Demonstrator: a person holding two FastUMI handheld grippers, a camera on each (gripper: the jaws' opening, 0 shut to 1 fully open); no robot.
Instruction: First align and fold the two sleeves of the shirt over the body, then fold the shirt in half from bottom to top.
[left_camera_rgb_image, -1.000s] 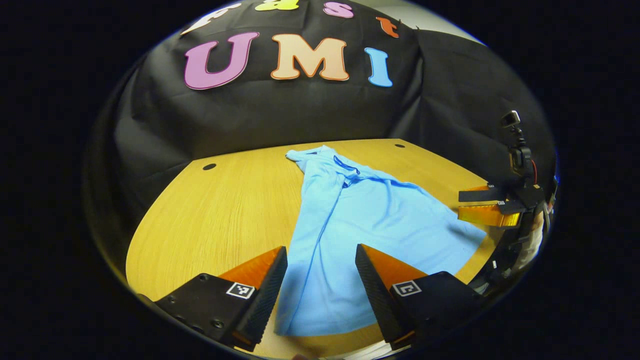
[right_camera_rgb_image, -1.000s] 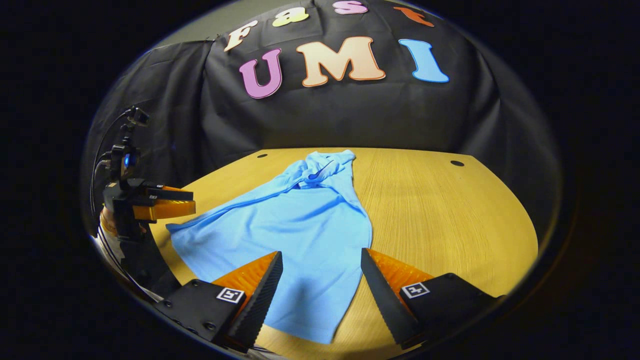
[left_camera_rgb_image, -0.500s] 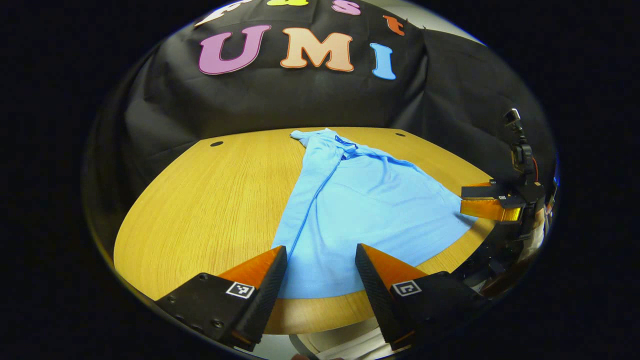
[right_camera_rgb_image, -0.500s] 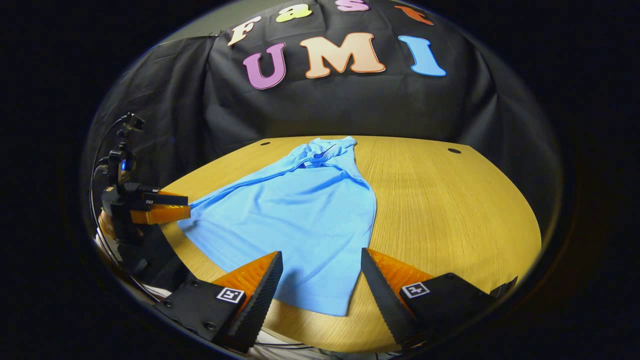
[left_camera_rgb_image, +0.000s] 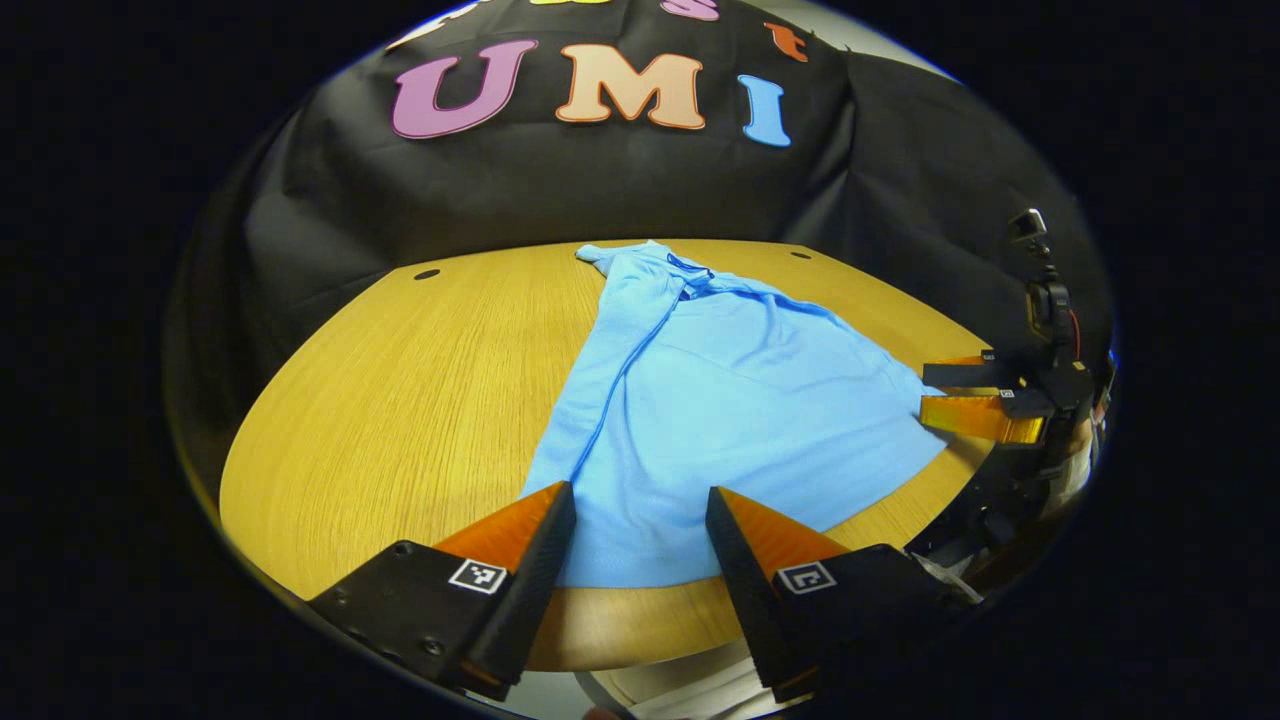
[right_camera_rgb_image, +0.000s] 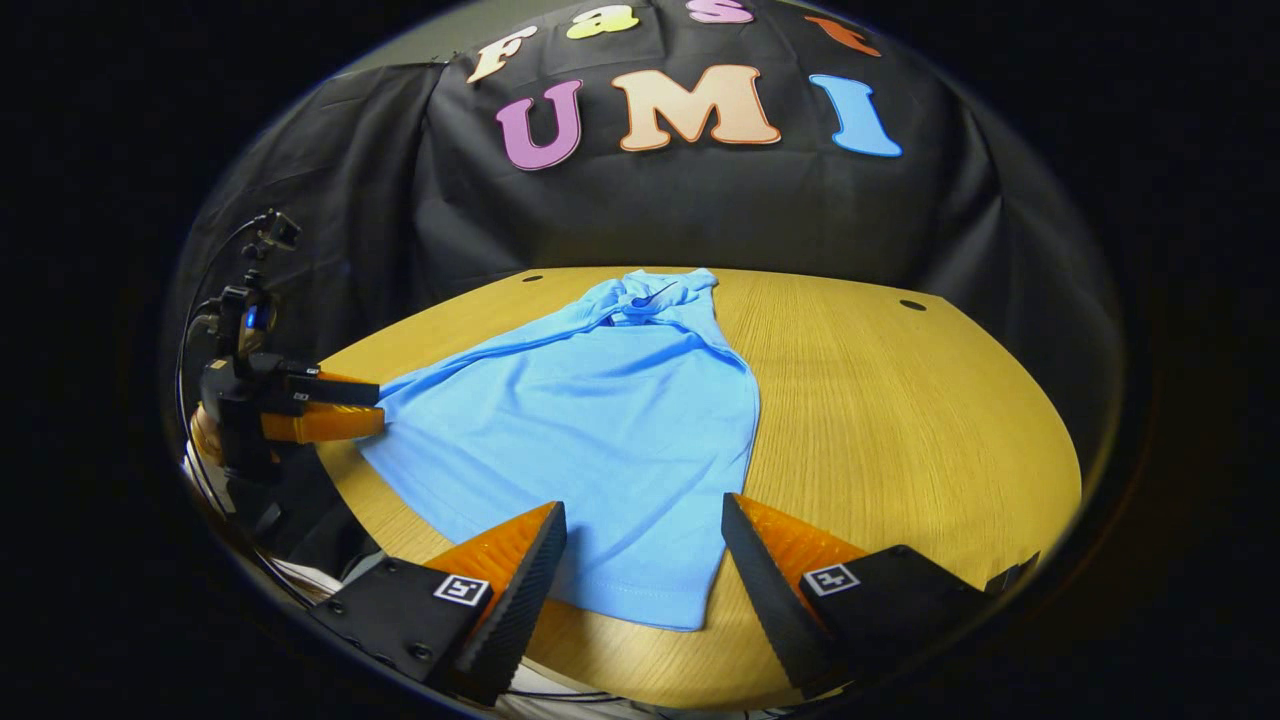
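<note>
The light-blue shirt is laid on the wooden table, its collar toward the upper middle of both views and its hem near the table's front edge at the bottom. The sleeves appear already gathered over the body near the collar, though that area is bunched and cannot be read exactly; the step in hand is judged to be the bottom-to-top fold.

In the left gripper view, the left hand-held gripper is held with its fingers spread, nothing between them, just above the hem at the lower middle of the frame. In the right gripper view, the right hand-held gripper is likewise spread and empty over the hem's other corner. Each is also seen from the side at the edge of the other's view, beside the shirt's lower corner.

For the fold to come out clean, each hem corner should be pinched through all layers, with the fingers brought low enough to catch the cloth off the table. Both corners should be lifted together and carried level toward the collar, so that the hem is kept straight. The side edges should be laid over their own lines before release. A corner taken too shallowly is likely to slip free.
</note>
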